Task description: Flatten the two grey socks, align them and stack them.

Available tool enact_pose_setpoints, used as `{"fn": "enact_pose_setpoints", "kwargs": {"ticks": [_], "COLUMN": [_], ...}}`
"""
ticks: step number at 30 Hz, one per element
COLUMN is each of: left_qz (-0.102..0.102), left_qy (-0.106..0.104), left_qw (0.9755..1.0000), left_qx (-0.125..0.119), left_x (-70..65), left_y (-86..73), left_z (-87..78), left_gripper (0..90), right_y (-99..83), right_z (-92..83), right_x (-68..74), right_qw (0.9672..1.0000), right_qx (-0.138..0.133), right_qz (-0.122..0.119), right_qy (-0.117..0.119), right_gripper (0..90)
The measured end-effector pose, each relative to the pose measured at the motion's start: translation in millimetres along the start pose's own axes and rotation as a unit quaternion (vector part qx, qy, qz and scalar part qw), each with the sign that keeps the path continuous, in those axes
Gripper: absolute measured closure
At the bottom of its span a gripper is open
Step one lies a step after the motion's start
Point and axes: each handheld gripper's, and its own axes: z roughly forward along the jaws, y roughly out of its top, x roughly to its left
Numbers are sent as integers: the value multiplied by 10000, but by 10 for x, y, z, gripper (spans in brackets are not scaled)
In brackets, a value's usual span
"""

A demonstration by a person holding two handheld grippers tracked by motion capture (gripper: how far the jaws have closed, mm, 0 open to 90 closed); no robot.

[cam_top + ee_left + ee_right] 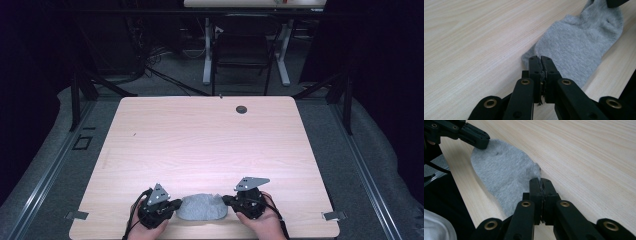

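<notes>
The grey sock (201,207) is soft and light; left gripper (174,204) and right gripper (226,200) each pinch one end.

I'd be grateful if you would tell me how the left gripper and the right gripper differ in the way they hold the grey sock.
The left gripper pinches the rounded toe end of the grey sock, while the right gripper pinches the opposite, wrinkled end. The left gripper points inward from the sock's left in the high view, the right gripper from its right. Both are shut on the sock's fabric, low over the wooden table near its front edge.
</notes>
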Motion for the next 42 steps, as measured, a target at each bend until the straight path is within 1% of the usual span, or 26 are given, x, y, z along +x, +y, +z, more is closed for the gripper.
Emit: {"fn": "enact_pose_setpoints", "kwargs": {"ticks": [7, 9, 10, 11, 12, 14, 16, 17, 18, 21, 23, 25, 26, 28, 29, 30, 32, 33, 34, 35, 36, 37, 39, 41, 42], "left_qz": [8, -4, -42, -19, 6, -26, -45, -81, -75, -86, -69, -104, -104, -107, -117, -107, -84, -84, -13, 5, 20, 55, 54, 94, 124], "left_qy": [-7, -2, 10, 3, 0, 1, 3, -11, -2, 2, 6, -11, -11, -14, -39, -65, -159, -159, -207, -202, -196, -207, -219, -222, -238], "left_qw": [10000, 10000, 10000, 10000, 10000, 10000, 10000, 9999, 9999, 9999, 9999, 9999, 9999, 9997, 9996, 9994, 9990, 9990, 9989, 9989, 9990, 9992, 9993, 9994, 9993], "left_qx": [41, 43, 19, 47, 64, 91, 84, 91, 83, 95, 79, -28, -28, -208, -268, -327, -416, -416, -422, -420, -395, -343, -294, -264, -247], "left_x": [18, 12, 5, 10, 17, 20, 23, 28, 32, 38, 37, 32, 32, 32, 30, 26, 12, 12, -16, -35, -50, -58, -78, -77, -82], "left_y": [-7, -9, -15, -15, -18, -27, -31, -38, -42, -50, -50, -36, -36, 2, 16, 31, 55, 55, 65, 63, 56, 51, 36, 33, 26], "left_z": [37, 40, 55, 58, 65, 79, 86, 94, 100, 101, 98, 73, 73, 8, -18, -40, -80, -80, -88, -72, -50, -28, 19, 32, 54], "left_gripper": [878, 877, 877, 877, 876, 875, 874, 872, 869, 846, 822, 785, 765, 725, 704, 701, 684, 671, 656, 637, 623, 619, 609, 598, 592], "right_y": [-33, -37, -39, -41, -47, -54, -58, -65, -70, -77, -79, -78, -78, -56, -48, -37, -12, -12, 4, 4, 3, -2, -8, -11, -15], "right_z": [63, 74, 76, 79, 90, 103, 112, 122, 132, 142, 132, 117, 117, 64, 44, 22, -19, -19, -29, -14, 7, 38, 104, 138, 188], "right_x": [-25, -31, -36, -41, -42, -47, -54, -61, -65, -66, -61, -52, -52, -41, -33, -27, -2, -2, 41, 70, 95, 119, 147, 157, 162], "right_qw": [9999, 9999, 9999, 9998, 9999, 9998, 9998, 9996, 9996, 9996, 9997, 9998, 9998, 9998, 9998, 9996, 9993, 9993, 9991, 9990, 9988, 9986, 9981, 9980, 9977], "right_qx": [78, 105, 150, 167, 138, 168, 174, 254, 251, 271, 230, 127, 127, 26, -83, -175, -330, -330, -381, -380, -340, -312, -196, -175, -140], "right_qz": [56, 47, 31, 14, 51, 68, 67, 56, 55, 58, 87, 74, 74, 5, 9, -18, -88, -88, -198, -249, -349, -426, -578, -601, -657], "right_qy": [-28, -37, -40, -52, -36, -77, -58, -73, -68, -92, -85, -106, -106, -180, -188, -212, -141, -141, -44, 3, 11, -3, 9, 9, 27], "right_gripper": [883, 883, 883, 883, 882, 882, 882, 881, 881, 873, 849, 822, 822, 782, 771, 761, 737, 737, 704, 684, 665, 653, 638, 636, 621]}}
